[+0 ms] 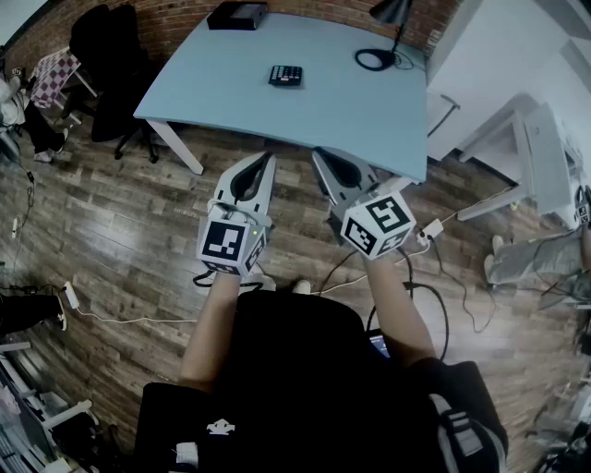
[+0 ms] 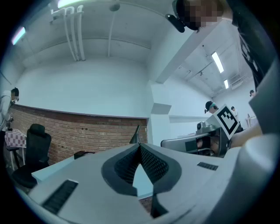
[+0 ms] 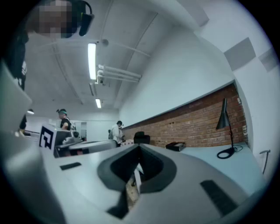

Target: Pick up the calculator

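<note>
As a black office chair [image 1: 111, 65] stands off the left end of a pale blue desk [image 1: 203, 92], a person on the wood-plank floor [image 1: 111, 231] holds two tools level, side by side, pointing toward the desk's near edge. A flat black box [image 1: 237, 15] sits at the desk's far edge, against a brick wall [image 1: 175, 14]. The left hand-held gripper [image 1: 266, 159] has its jaws closed tip to tip with nothing between them; its own view looks past the meeting tips across the desk top to the brick wall. The calculator [image 1: 285, 75], small and dark, lies flat near the middle of the desk, in front of the black box and a little to its right, well apart from both tools and beyond their tips. The right hand-held gripper [image 1: 320, 155], just beside the left one, is likewise closed and empty, and its own view takes in the desk from a low angle. Farther right, a black desk lamp [image 1: 388, 28] stands near the desk's far right corner on a ring-shaped base. A cable [image 1: 443, 314] loops on the floor at the person's right.
</note>
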### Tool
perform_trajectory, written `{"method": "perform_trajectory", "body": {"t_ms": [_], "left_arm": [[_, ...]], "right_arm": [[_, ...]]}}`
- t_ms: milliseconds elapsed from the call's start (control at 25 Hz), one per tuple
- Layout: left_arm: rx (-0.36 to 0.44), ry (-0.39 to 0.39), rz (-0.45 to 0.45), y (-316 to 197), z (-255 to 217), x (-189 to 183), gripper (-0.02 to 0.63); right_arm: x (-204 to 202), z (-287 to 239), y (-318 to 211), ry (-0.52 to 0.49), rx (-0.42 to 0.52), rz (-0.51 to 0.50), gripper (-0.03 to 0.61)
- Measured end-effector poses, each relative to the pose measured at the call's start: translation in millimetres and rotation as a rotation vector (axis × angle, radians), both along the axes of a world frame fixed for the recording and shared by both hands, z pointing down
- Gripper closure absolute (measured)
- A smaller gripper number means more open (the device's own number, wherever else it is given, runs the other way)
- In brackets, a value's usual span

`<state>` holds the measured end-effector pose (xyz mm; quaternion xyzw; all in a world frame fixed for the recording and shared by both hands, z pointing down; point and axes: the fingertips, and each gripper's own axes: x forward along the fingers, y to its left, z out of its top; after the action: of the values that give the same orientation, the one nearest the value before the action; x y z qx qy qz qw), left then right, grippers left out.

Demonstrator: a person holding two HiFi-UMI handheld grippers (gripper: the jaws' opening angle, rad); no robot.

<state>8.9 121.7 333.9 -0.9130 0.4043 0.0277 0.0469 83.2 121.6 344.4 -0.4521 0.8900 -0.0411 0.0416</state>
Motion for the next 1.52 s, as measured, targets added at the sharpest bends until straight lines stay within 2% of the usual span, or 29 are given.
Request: {"method": "perform_trajectory", "body": {"t_ms": [520,1520], "left_arm": [[-0.027,0.006,-0.01,-35,12,-15,0.611],[-0.026,0.043,0.053,-161,14,-36,0.611]], "right_arm": [[-15,7,-31,0.02,0.01,-0.014,0.575],[-21,15,-154,0.01,-0.047,0.086,0.575]]}}
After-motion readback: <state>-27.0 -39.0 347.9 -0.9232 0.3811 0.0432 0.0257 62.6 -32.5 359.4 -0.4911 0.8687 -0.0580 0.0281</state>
